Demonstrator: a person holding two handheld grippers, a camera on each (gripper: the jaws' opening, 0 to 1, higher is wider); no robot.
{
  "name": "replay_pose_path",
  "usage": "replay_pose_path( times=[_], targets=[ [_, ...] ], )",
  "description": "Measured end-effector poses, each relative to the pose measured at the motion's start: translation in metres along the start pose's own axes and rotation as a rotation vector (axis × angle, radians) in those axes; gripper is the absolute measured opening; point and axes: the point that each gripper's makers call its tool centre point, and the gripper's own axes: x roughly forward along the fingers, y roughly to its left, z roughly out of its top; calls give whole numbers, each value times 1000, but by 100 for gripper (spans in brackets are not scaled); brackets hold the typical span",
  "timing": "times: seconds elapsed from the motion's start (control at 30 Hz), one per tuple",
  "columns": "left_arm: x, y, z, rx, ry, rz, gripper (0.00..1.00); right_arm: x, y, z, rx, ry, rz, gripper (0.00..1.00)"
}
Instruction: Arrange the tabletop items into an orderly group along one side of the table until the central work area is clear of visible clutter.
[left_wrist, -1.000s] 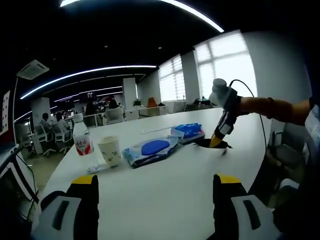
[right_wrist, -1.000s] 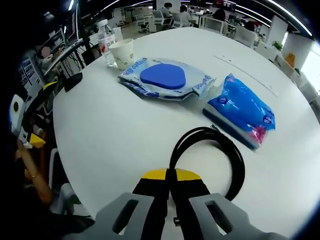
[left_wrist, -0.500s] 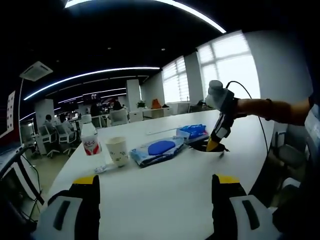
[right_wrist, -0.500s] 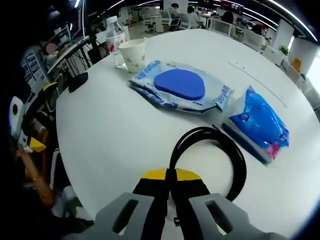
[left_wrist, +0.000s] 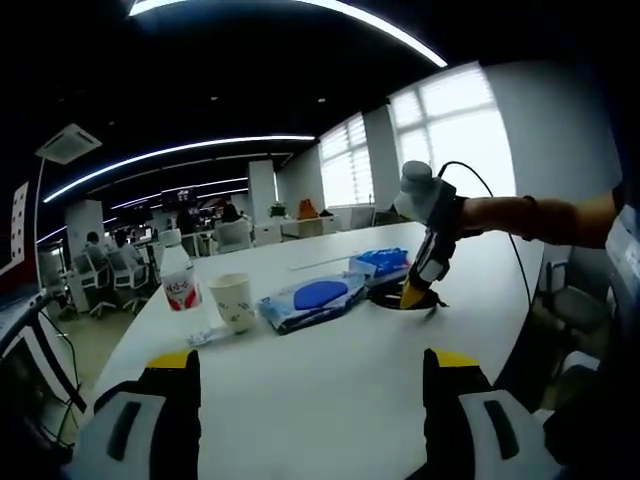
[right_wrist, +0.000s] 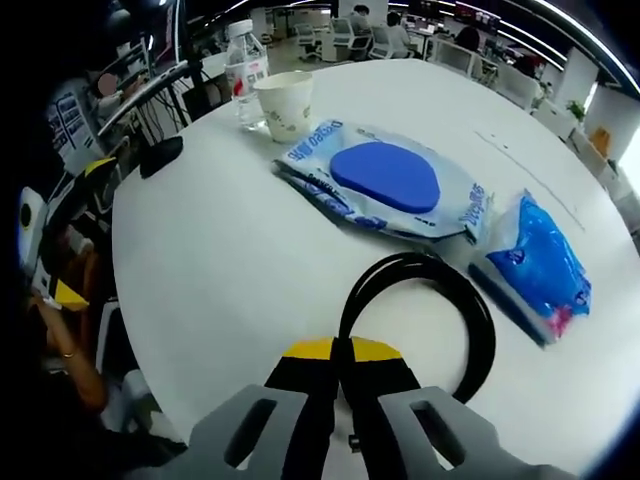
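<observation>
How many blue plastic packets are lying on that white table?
2: the flat wipes pack mid-table, and the smaller blue packet beside it, next to the black cable coil.

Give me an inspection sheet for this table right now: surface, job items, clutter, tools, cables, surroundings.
Surface: white round table, bare near its edge.
Job's things: water bottle upright beside paper cup; wet wipes pack lying flat; blue tissue pack beside it.
Clutter: small dark object near the table edge; crumpled wrapper in front of the cup.
Grippers: right tool shut on the black cable coil; left tool open, holding nothing, above the table.
Cables: black cable coil resting on the table, close to the tissue pack; a thin lead runs from the right tool along the person's arm.
Surroundings: open office with desks, chairs, windows, seated people in the distance.
</observation>
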Motion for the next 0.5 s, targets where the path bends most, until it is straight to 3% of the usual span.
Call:
replay_pose_path(
  times=[0.5],
  targets=[
    [-1, 5, -4, 7, 4, 8, 88, 8, 6, -13, 1, -12, 56, 4]
  ],
)
